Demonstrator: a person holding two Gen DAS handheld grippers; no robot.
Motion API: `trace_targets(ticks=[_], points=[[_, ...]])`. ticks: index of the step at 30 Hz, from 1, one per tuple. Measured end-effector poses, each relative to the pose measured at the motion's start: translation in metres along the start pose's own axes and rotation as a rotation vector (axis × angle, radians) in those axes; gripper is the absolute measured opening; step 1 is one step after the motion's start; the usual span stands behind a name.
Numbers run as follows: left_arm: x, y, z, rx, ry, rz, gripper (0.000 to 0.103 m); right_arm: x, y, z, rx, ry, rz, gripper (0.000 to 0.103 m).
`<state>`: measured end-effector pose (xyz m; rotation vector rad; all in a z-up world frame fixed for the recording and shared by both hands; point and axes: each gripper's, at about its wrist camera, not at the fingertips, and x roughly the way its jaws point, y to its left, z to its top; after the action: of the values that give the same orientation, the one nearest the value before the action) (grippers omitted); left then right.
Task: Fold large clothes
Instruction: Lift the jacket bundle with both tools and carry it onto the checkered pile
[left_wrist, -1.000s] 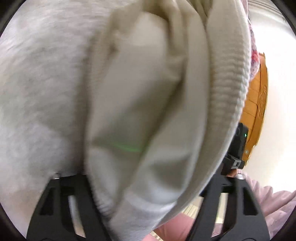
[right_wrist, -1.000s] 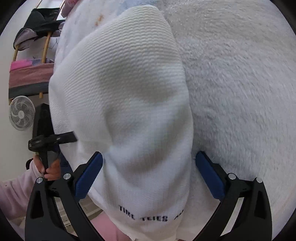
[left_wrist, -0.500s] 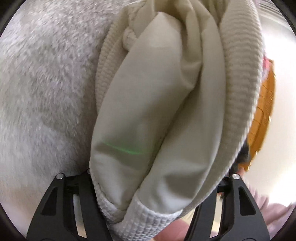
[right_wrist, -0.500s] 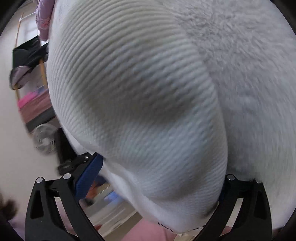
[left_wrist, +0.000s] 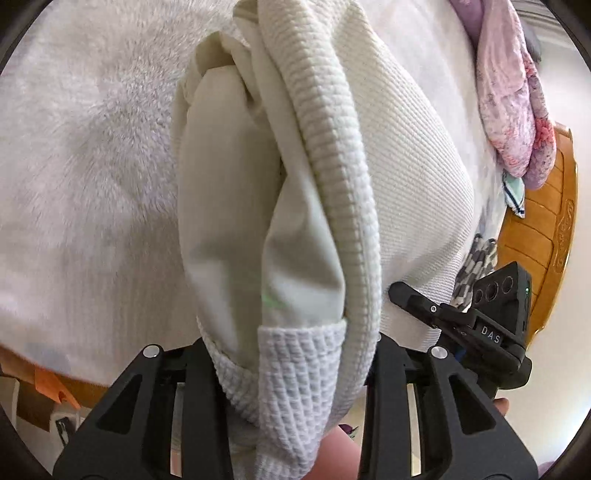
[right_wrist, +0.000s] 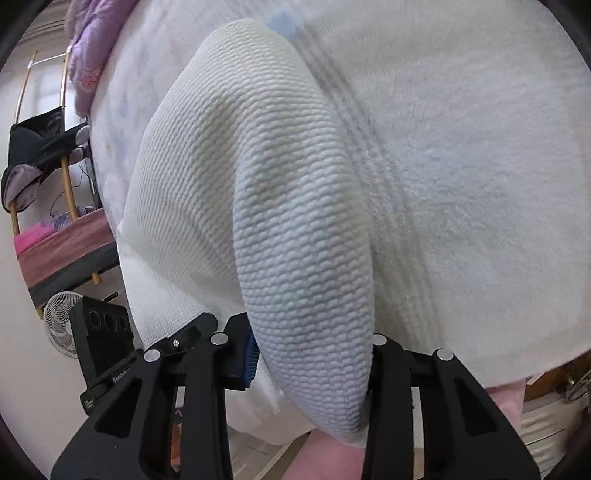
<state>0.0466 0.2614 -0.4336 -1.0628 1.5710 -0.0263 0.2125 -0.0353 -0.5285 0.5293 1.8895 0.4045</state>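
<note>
1. Waffle-knit cream cotton is what both sets of jaws are biting: the left gripper (left_wrist: 291, 365) has just been closing and its pads now pinch a thick bunch of the white garment (left_wrist: 388, 155) at the bottom centre of the frame, ribbed hem and smooth lining (left_wrist: 229, 206) folded together between them.
2. Same story on the other side. The right gripper (right_wrist: 310, 365) has also just been closing, and a rounded fold of the same knit sits clamped between its jaws, low in the middle of the right wrist view, with a blue pad (right_wrist: 250, 356) peeking out on the left.
3. The garment hangs from both grips over a fluffy white blanket (right_wrist: 480, 166), which fills the upper right of that view.
4. Progress, my guess: early. Two edges are grabbed and that's it. The cloth is bunched, no neat fold shows, so the laying flat and folding over are all left to do.
5. Readable text: "DAS" on the black housing (left_wrist: 491, 332) at the lower right of the left view. The small print on the device at the lower left of the right view is too tiny to read.
6. Further out: pink-purple bedding (left_wrist: 513, 96) upper right, orange wooden bed frame (left_wrist: 535, 236) at the right edge, a fan (right_wrist: 62, 317) lower left.
</note>
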Motion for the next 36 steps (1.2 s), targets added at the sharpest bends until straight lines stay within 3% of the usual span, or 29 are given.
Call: trace_targets(ticks=[5,10,13,17,23,32,36], points=[[-0.041,-0.036,-0.018,-0.019,-0.077,-0.036,0.032,-0.055,0.011,-0.014,-0.051,-0.066,-0.007,0.033],[-0.073,-0.090,-0.053,0.032,-0.155,-0.039,0.033,-0.106,0.037,-0.036,-0.136,-0.160,0.007,0.033],[-0.088,-0.128,-0.076,0.082,-0.199,-0.043,0.033,-0.150,0.026,-0.051,-0.162,-0.235,0.027,0.033],[-0.060,-0.185,-0.080,0.151,-0.253,-0.045,0.032,-0.209,-0.007,-0.063,-0.174,-0.318,0.062,0.033],[-0.032,-0.262,-0.105,0.218,-0.291,-0.039,0.032,-0.252,-0.041,-0.083,-0.169,-0.403,0.093,0.033],[0.012,-0.350,-0.144,0.428,-0.225,0.020,0.032,-0.316,-0.111,-0.116,-0.022,-0.543,0.096,0.033],[0.038,-0.375,-0.151,0.579,-0.180,0.020,0.032,-0.332,-0.138,-0.144,0.089,-0.633,0.107,0.033]])
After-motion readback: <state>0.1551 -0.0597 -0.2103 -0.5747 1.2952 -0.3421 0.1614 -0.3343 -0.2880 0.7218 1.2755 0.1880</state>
